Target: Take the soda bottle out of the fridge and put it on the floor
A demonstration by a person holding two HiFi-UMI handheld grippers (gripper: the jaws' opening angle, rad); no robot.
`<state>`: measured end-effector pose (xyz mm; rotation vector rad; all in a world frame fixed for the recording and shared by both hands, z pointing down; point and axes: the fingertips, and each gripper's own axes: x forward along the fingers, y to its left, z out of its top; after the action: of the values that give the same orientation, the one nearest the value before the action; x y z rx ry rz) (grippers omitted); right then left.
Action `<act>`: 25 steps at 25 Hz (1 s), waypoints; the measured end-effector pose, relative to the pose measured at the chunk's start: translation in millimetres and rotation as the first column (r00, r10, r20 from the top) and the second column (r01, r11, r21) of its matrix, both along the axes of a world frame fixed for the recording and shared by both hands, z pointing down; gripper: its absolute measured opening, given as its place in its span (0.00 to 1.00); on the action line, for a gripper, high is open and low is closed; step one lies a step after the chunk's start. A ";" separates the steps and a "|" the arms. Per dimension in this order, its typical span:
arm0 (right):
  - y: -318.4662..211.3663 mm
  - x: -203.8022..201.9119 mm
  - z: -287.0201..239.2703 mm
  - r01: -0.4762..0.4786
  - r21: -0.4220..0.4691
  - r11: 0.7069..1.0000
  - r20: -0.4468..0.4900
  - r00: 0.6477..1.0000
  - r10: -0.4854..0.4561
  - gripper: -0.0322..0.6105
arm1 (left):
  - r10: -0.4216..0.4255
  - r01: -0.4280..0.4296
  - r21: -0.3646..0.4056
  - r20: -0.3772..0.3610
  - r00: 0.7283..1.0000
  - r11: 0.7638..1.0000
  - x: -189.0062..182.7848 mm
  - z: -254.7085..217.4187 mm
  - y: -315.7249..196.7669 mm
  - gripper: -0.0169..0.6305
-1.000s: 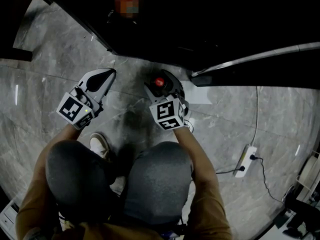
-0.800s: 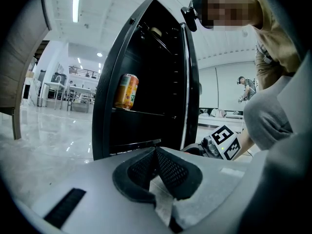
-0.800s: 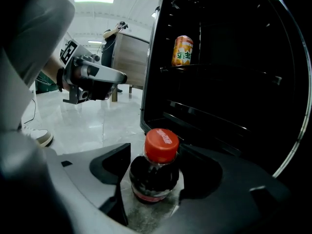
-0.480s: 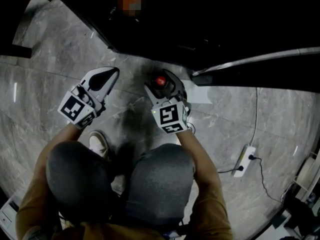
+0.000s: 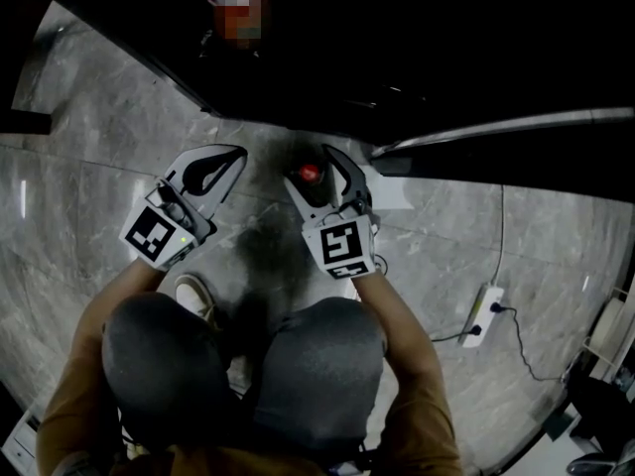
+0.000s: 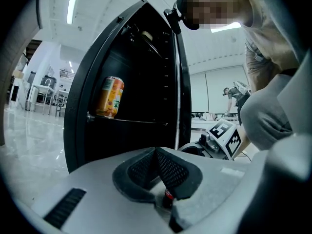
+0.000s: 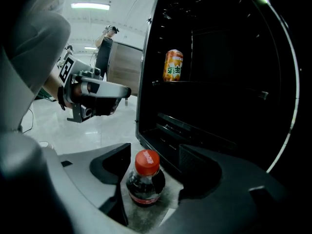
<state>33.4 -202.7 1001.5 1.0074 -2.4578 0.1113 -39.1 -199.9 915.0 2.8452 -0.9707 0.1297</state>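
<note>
The soda bottle point(image 7: 145, 179), dark with a red cap, stands upright on the grey marble floor point(image 5: 446, 236) just in front of the open black fridge point(image 7: 219, 82). My right gripper point(image 7: 156, 162) is open around it, with one pad on each side and a gap on the right. From the head view the red cap point(image 5: 310, 174) shows between the right gripper's point(image 5: 308, 162) two fingers. My left gripper point(image 5: 241, 152) hangs a little to the left, shut, with nothing in it; its pads point(image 6: 157, 152) meet in a V. An orange can point(image 7: 172, 66) stands on a fridge shelf.
The fridge's open door point(image 5: 496, 127) runs out to the right of the bottle. A white power strip point(image 5: 481, 317) with a black cable lies on the floor at the right. The person's shoe point(image 5: 195, 294) and knees are close behind the grippers.
Both grippers have shifted slightly forward towards the fridge. The bottle stays between the right jaws, and the left gripper remains shut.
</note>
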 end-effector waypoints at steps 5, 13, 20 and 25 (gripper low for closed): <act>-7.2 1.7 -16.2 -0.011 0.013 1.000 0.004 1.000 0.011 0.52 | 0.000 0.000 -0.018 -0.004 1.000 1.000 1.1 2.0 -5.7 0.03; -2.3 2.4 -46.6 -0.044 -0.054 0.998 0.025 0.999 0.045 0.44 | -0.003 0.001 -0.065 -0.021 1.000 0.998 -7.2 -17.7 -1.2 0.03; -12.9 5.2 -92.5 -0.092 -0.132 0.987 0.074 0.992 0.103 0.37 | -0.010 0.006 -0.122 -0.029 1.000 0.993 1.5 -58.5 11.6 0.03; -4.7 14.1 -118.9 -0.163 -0.221 0.962 0.111 0.975 0.191 0.33 | -0.027 0.022 -0.141 -0.036 0.999 0.990 -5.0 -101.1 25.2 0.03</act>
<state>47.5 -207.3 882.5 1.1549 -2.4032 0.5014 -44.0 -174.6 813.9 2.6971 -0.9485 0.1358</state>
